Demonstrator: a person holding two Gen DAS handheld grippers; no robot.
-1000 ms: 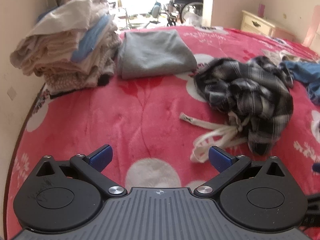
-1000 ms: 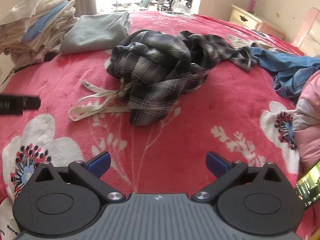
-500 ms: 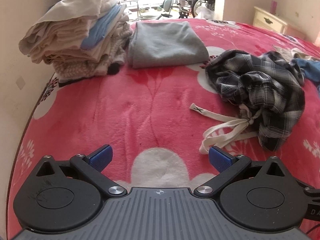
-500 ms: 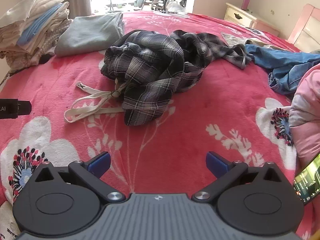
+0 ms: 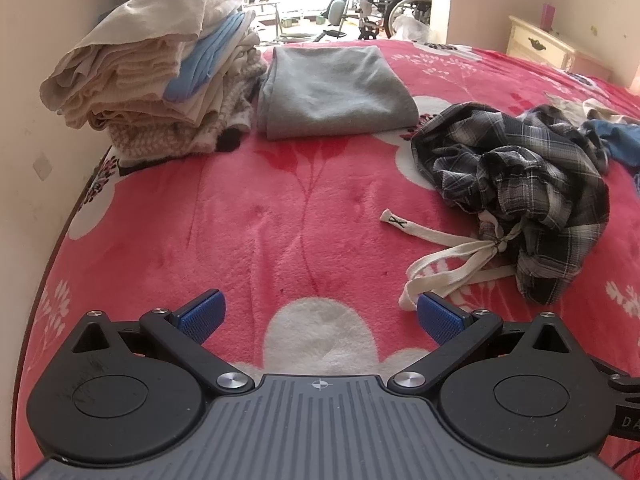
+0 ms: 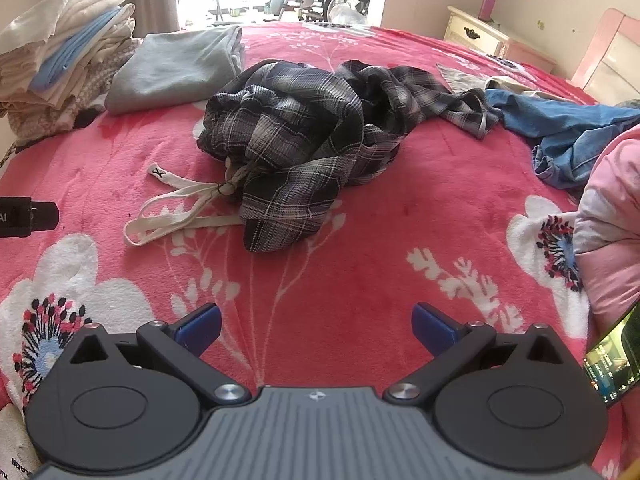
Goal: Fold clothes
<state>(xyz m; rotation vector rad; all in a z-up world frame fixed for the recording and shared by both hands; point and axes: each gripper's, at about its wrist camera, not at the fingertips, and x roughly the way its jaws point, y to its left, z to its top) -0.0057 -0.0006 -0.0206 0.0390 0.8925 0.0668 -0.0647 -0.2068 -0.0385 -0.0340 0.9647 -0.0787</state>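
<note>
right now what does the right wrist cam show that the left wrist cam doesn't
Only the right wrist view shows the pink pillow, the phone screen at its right edge, and the blue denim garment spread out. Only the left wrist view shows the wall beside the bed. Both share the crumpled plaid garment with its white drawstring, the folded grey garment, the folded stack and the red floral blanket. Both grippers are open and empty.

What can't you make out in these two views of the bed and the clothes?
- Plaid garment, both views: crumpled on itself, so its type and the start of its drawstring are hidden.
- Blue denim garment, right wrist view: partly behind a pink pillow; in the left view, cut by the edge.
- Phone, right wrist view: cut by the edge, screen unreadable.
- Folded stack: item count unclear.
</note>
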